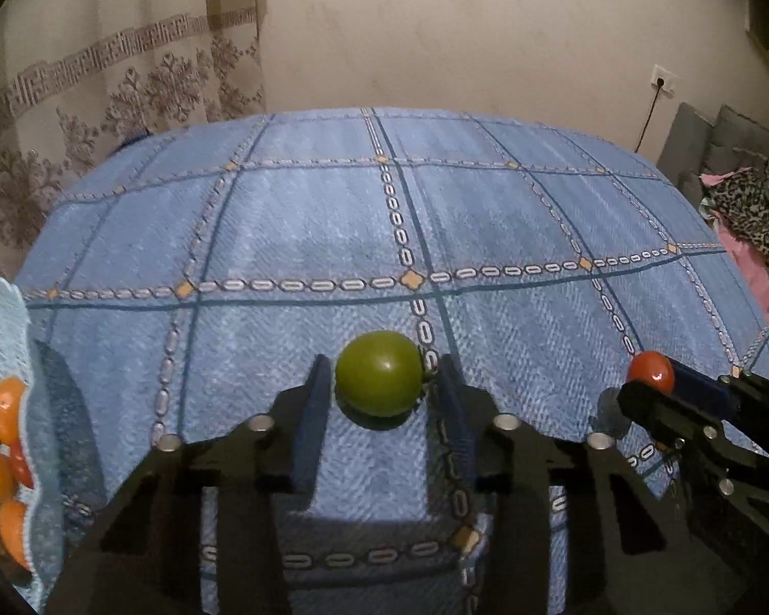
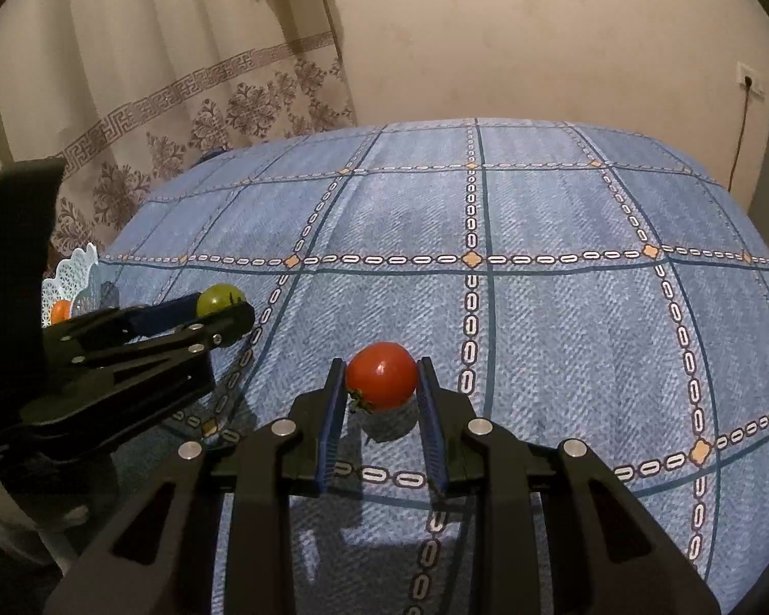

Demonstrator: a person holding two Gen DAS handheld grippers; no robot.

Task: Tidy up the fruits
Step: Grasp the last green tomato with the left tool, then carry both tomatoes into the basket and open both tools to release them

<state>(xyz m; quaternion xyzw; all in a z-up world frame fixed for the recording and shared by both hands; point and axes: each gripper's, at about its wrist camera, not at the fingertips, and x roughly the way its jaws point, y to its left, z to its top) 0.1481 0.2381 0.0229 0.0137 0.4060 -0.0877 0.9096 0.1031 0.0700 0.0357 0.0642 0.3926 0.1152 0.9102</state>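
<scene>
Fingers of the left gripper (image 1: 382, 379) stand either side of a green tomato (image 1: 378, 373); the right-hand finger (image 1: 448, 384) touches its stem end, while the left-hand finger sits just beside it, and I cannot tell whether that one presses. Fingers of the right gripper (image 2: 382, 384) are closed narrowly on a red tomato (image 2: 382, 375), both blue pads against its sides, stem turned toward the lower left. Each fruit casts a shadow on the cloth just beneath it; whether either is lifted clear I cannot tell.

Going down in size: a blue tablecloth (image 1: 302, 236) with a grid of chain-pattern lines covers the table. Behind it hangs a patterned curtain (image 2: 143, 102) on the left, with a plain wall to its right. At the table's left edge stands a pale blue lattice basket (image 1: 0, 318) holding orange, red and green tomatoes (image 1: 5, 410). From the right wrist view the left gripper and its green tomato lie just beside that basket.
</scene>
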